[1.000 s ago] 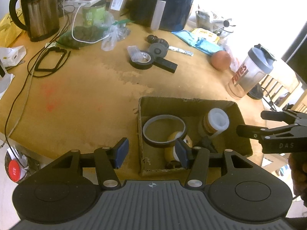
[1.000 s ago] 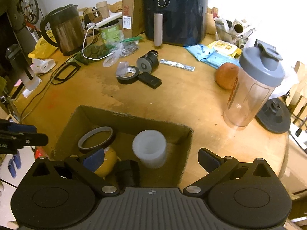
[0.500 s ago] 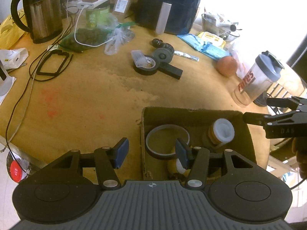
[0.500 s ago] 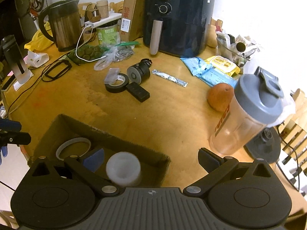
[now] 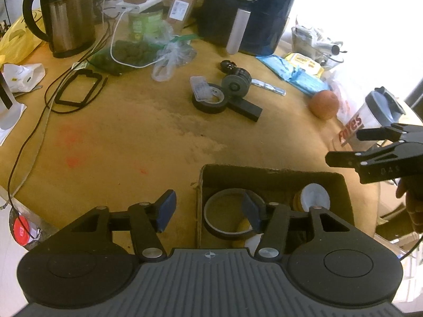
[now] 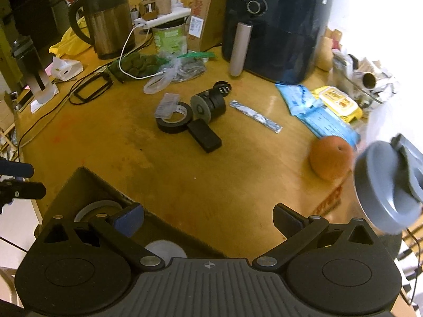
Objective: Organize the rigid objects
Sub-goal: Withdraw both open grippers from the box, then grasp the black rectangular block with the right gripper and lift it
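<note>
A cardboard box (image 5: 267, 172) stands at the near edge of the wooden table and holds a grey ring (image 5: 211, 208), a white-capped jar (image 5: 316, 198) and a yellow object (image 5: 244, 226). My left gripper (image 5: 208, 208) is open and empty over the box's left wall. My right gripper (image 6: 208, 219) is open and empty above the table right of the box (image 6: 87, 182). A black tape roll (image 6: 173, 121), a black cylinder (image 6: 208, 104) and a black block (image 6: 205, 136) lie mid-table. The right gripper also shows in the left wrist view (image 5: 351, 145).
A shaker bottle (image 6: 388, 190) and an orange fruit (image 6: 330, 157) stand at the right. An air fryer (image 6: 272, 26), a kettle (image 6: 105, 22), a green can (image 6: 169, 37), cables and plastic bags fill the back. Blue packets (image 6: 322, 116) lie at the right.
Both grippers have pulled up and back from the box. The right gripper has swung right, so the box has slid to its lower left and the shaker bottle has come close.
</note>
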### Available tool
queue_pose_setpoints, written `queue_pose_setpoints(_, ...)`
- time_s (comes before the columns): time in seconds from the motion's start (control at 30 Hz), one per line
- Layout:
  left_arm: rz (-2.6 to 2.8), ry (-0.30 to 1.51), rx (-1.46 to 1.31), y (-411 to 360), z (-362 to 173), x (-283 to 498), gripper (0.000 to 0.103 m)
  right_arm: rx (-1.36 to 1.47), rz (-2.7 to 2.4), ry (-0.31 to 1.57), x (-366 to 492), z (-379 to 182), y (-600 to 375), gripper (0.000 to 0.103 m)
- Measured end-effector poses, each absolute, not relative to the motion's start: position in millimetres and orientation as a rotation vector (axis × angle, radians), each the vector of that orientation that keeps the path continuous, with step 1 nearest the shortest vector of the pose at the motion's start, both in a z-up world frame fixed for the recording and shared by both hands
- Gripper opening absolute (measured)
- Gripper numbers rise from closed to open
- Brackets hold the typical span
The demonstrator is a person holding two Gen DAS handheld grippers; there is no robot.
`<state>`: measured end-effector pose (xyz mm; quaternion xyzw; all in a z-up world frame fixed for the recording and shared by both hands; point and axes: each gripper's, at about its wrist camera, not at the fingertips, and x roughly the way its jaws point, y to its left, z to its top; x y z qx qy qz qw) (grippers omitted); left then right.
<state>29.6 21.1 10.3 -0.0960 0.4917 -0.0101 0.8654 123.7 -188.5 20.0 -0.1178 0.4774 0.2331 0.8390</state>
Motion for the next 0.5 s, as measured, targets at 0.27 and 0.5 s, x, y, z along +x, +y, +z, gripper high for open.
queue_pose_setpoints(0.27,0.005,1.008,-0.203,18.8,11.8,32.6,0.074,-0.219,0.551,1.027,151.1,12.8,-181.3,0.103)
queue_pose_setpoints(0.5,0.044,1.007,-0.220,23.6,12.0,32.6,0.074,-0.220,0.587,1.022,172.9,1.7,-172.1,0.103)
